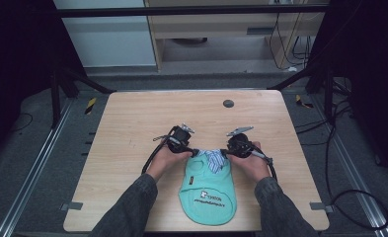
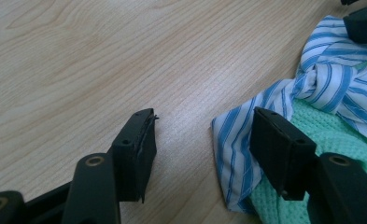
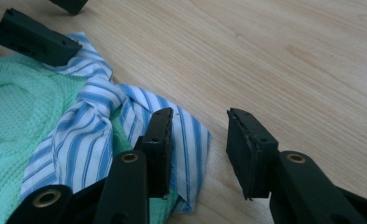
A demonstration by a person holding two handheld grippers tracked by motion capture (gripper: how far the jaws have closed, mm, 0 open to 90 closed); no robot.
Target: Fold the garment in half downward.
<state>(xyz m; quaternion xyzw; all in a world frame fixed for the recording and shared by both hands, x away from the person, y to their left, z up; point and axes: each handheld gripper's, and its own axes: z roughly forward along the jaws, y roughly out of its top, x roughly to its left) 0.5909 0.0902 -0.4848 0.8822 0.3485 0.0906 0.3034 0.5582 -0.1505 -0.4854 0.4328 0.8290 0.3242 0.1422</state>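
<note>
From above, I have the green garment (image 1: pixel 207 190) lying flat near my edge of the surface (image 1: pixel 132 123), its striped collar (image 1: pixel 213 159) pointing away, so each hand can take one collar corner. The left claw (image 1: pixel 194 153) and right claw (image 1: pixel 224 152) flank it. In the left gripper view the left claw stands open, one jaw over the collar's point, gripping nothing. In the right gripper view the right claw is likewise open, straddling the collar's edge.

Garment (image 1: pixel 207 195) lies flat on counter (image 1: pixel 132 123), near front edge, collar (image 1: pixel 212 159) at its far end. Left tool (image 1: pixel 195 153) at collar's left corner, right tool (image 1: pixel 224 153) at right corner.
</note>
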